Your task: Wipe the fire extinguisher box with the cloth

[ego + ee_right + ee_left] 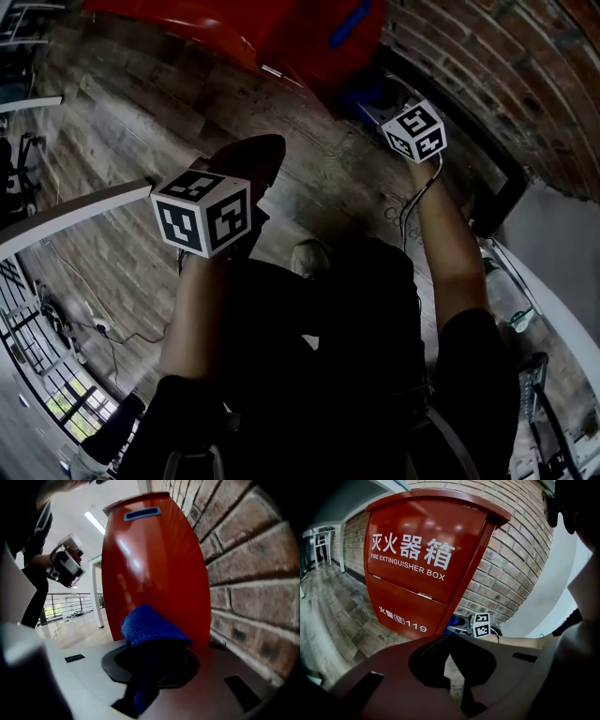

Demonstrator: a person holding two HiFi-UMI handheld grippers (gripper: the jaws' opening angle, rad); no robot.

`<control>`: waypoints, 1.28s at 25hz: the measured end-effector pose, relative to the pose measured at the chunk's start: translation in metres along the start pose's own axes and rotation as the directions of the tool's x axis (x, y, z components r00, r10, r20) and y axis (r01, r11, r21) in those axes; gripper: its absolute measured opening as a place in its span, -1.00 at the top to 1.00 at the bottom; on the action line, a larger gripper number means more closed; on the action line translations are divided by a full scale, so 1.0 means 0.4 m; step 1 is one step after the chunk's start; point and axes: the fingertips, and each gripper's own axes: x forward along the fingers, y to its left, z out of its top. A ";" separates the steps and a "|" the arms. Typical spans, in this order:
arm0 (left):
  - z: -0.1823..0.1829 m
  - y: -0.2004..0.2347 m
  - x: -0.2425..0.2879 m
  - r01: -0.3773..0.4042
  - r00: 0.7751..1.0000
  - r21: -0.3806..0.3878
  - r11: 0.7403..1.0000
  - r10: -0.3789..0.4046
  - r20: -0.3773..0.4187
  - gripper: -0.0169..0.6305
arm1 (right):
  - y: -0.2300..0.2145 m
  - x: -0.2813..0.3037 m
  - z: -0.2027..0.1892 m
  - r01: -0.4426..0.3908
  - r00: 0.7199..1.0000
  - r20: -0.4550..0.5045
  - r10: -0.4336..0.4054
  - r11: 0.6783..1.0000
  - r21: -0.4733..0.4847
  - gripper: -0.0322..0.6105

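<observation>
Right gripper (151, 654): I found its fingers clamped on the blue cloth (150, 627), which stood up between them in a folded wad. The wad sat low against the side panel of the fire extinguisher box (154, 559). I could not confirm whether it touched the red metal or lay just off it. Higher on the same panel, near the box's top, was a blue handle (143, 513). The brick wall (253, 597) ran close along this side of the box, and the right gripper sat in the gap between the two.

Left gripper (450, 648): its fingers met at the tips, with only a sliver of floor showing behind them, and they held nothing. It was out in front of the box, well apart from it, and pointed at the lettered front. There I read "FIRE EXTINGUISHER BOX" on the upper panel and "119" on the lower one.

From that position the right gripper's marker cube (481, 624) showed at the box's lower corner on the wall side. The blue of the cloth lay just beside the cube, toward the box. Wood-plank floor (333, 616) spread from the box's foot, and the box stood with its back to the brick wall.

In the head view, the left forearm (192, 309) and right forearm (450, 234) both reached toward the box, with the right gripper the nearer to it.
</observation>
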 end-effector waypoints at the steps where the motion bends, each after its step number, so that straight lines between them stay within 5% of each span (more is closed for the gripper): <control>1: 0.000 -0.003 -0.001 0.003 1.000 0.002 1.000 -0.003 0.000 0.93 | -0.010 0.013 -0.039 0.002 1.000 -0.023 -0.001 1.000 0.021 0.60; 7: -0.006 -0.004 -0.013 0.001 1.000 0.005 1.000 -0.001 -0.001 0.93 | -0.090 0.061 -0.186 0.083 0.988 -0.137 -0.069 0.992 0.098 0.60; 13: -0.008 0.002 -0.023 -0.006 1.000 -0.014 1.000 0.006 0.002 0.93 | -0.153 0.066 -0.213 0.162 0.976 -0.168 -0.140 0.978 0.130 0.60; 22: 0.013 -0.042 -0.016 0.016 1.000 0.016 1.000 -0.016 0.018 0.93 | -0.217 -0.009 -0.020 0.215 0.977 -0.008 -0.215 0.970 0.114 0.60; 32: 0.067 -0.106 -0.017 -0.004 0.997 0.060 0.998 -0.001 0.076 0.93 | -0.123 -0.115 0.264 0.151 0.958 0.234 -0.165 0.986 0.076 0.60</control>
